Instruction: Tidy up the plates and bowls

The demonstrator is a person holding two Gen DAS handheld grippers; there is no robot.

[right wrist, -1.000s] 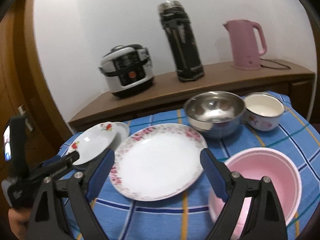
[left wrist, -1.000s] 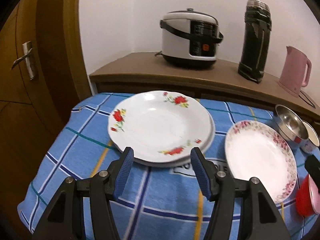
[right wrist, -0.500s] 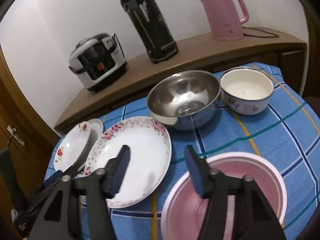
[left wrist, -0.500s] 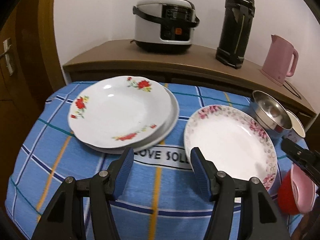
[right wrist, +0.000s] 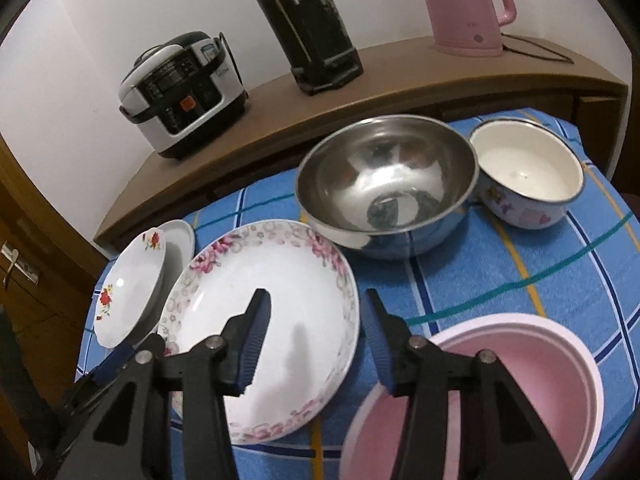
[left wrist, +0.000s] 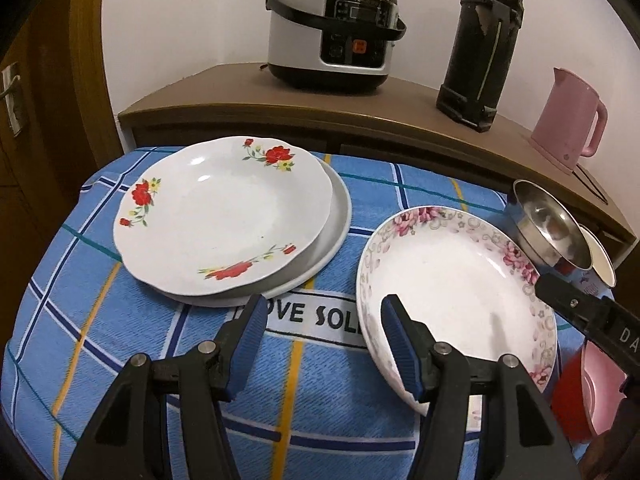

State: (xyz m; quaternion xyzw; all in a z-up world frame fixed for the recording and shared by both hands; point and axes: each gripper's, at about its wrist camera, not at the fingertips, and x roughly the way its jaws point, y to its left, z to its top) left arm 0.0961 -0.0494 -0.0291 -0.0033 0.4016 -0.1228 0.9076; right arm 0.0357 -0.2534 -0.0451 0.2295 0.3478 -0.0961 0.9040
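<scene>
Glossy round pink-rimmed plate (right wrist: 264, 292) — ribbed blue fingers (right wrist: 256, 332) spread above it.

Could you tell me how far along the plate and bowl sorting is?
Done: the red-flowered plate sits on a plain plate. In hand: nothing; the left gripper and right gripper are open near the pink-flowered plate. Left: that plate, steel bowl, enamel bowl, pink bowl.

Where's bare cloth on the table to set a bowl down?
Bare cloth: the near-left corner below the red-flower plate, and the strip between the steel bowl, enamel bowl and pink bowl. Crowded: the pink-rimmed plate sits close beside the red-flower stack, steel bowl and pink bowl.
</scene>
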